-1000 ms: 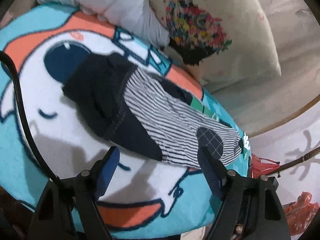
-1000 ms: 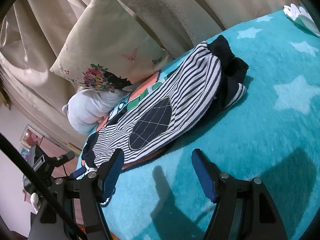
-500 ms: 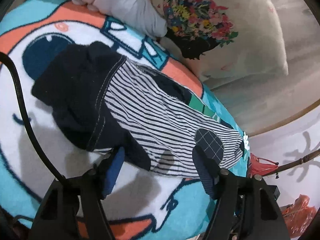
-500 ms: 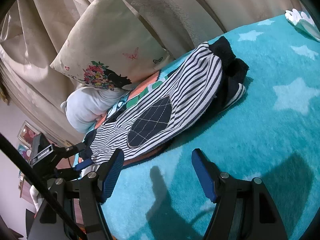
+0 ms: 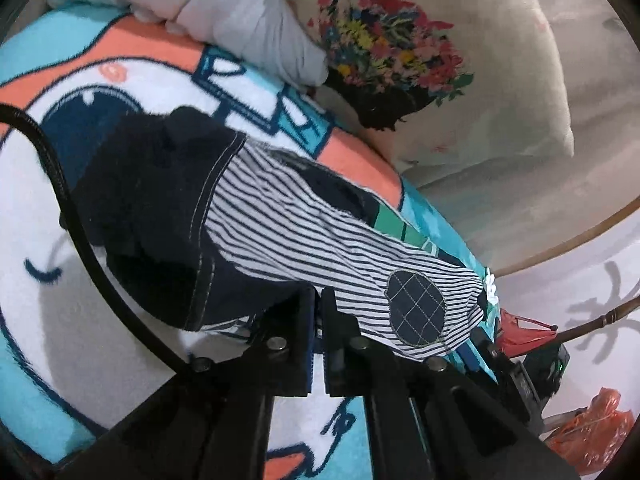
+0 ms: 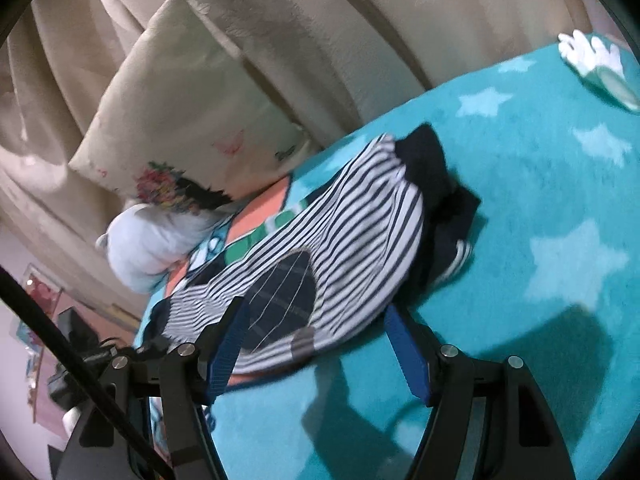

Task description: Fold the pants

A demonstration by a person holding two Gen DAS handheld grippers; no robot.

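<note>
Striped navy-and-white pants with a dark waistband and a checked knee patch lie on a cartoon blanket. My left gripper is shut on the near edge of the pants below the waistband. In the right wrist view the pants stretch away, cuffs at the far end. My right gripper is open, its blue pads straddling the near edge by the knee patch.
A floral cushion and a pale grey pillow sit behind the pants against a beige curtain. An orange bag lies off the bed's right edge. A white toy glove rests far right on the blanket.
My left gripper moved forward and closed on the pants' near edge. My right gripper moved forward until its open pads reach the pants by the knee patch.
</note>
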